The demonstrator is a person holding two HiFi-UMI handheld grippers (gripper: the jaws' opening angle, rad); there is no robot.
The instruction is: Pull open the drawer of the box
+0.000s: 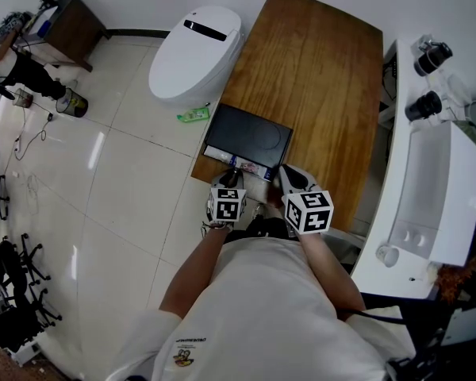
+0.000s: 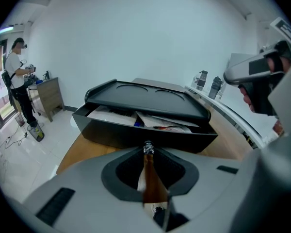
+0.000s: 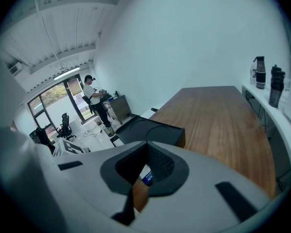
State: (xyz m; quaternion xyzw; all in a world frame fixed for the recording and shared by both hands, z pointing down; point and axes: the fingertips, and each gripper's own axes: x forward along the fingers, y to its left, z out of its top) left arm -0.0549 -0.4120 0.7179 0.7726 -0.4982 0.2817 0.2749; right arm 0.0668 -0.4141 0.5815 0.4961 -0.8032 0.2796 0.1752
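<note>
From the head view I saw the black box [image 1: 250, 133] sitting at the near left corner of the wooden table [image 1: 317, 62]. Its drawer [image 1: 236, 162] was slid out toward the operator, with papers showing inside. The left gripper [image 1: 232, 178] was at the drawer's front edge. The right gripper [image 1: 285, 178] sat just beside the box's near right corner. A white toilet-shaped unit [image 1: 194, 54] stood on the floor past the table's left edge, with a green packet [image 1: 193, 115] near it. A white counter [image 1: 428, 205] ran along the right.

In the left gripper view I looked straight at the drawer [image 2: 136, 136], open under the box's tray-shaped top [image 2: 145, 97], with papers [image 2: 160, 121] stacked loosely inside it. The left gripper [image 2: 147, 150] had its jaws pinched together on a small metal pull [image 2: 147, 146] at the middle of the drawer's front. A person [image 2: 14, 72] stood far off at the left beside a cabinet [image 2: 51, 96].

In the right gripper view the box [image 3: 150, 130] lay to the left of the jaws, and bare table [image 3: 218, 125] stretched ahead. The right gripper [image 3: 148, 142] had its jaw tips together and I saw nothing between them. Two dark bottles [image 3: 269, 84] stood on the counter at the right. I could not tell from this view whether the gripper touched the box.
</note>
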